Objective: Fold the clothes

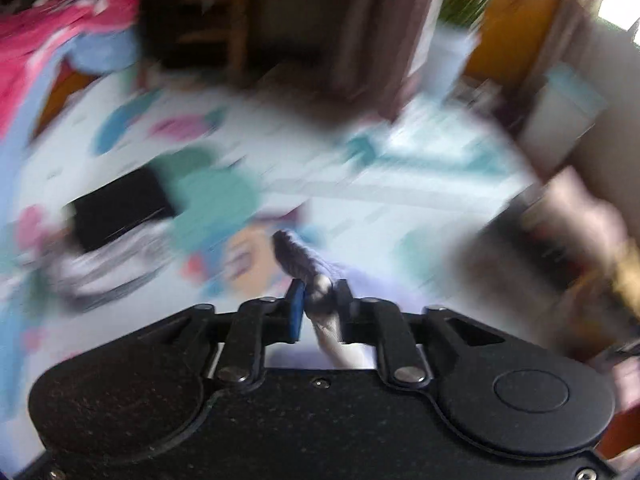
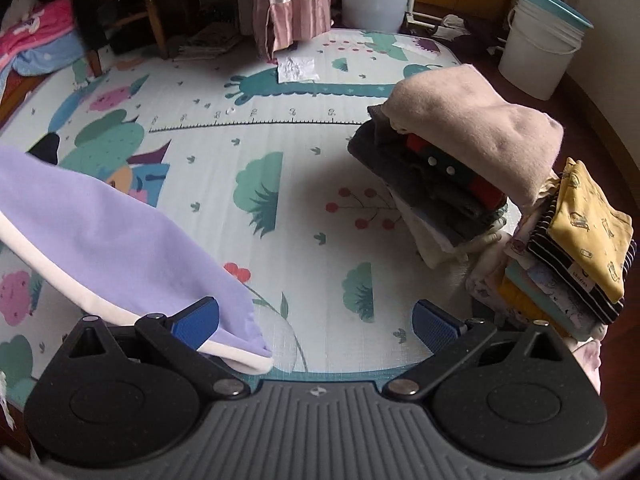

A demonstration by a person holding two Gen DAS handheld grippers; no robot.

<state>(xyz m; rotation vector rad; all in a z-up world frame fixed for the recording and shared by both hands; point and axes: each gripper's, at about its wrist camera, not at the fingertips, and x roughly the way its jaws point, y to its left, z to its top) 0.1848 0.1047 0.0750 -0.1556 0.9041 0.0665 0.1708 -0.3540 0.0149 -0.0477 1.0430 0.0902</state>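
Note:
A lilac garment with a white edge (image 2: 120,240) hangs in the air at the left of the right wrist view, above the play mat (image 2: 304,160). My left gripper (image 1: 318,300) is shut on a bunched fold of this lilac garment (image 1: 308,268); its view is heavily blurred. My right gripper (image 2: 316,324) is open and holds nothing; the garment's lower corner drapes over its left finger (image 2: 196,320).
Two stacks of folded clothes stand at the right: one topped by a beige garment (image 2: 472,128), one topped by a yellow printed garment (image 2: 592,232). White buckets (image 2: 540,44) stand at the back. A wooden chair (image 2: 132,8) and pink bedding (image 2: 36,28) are back left.

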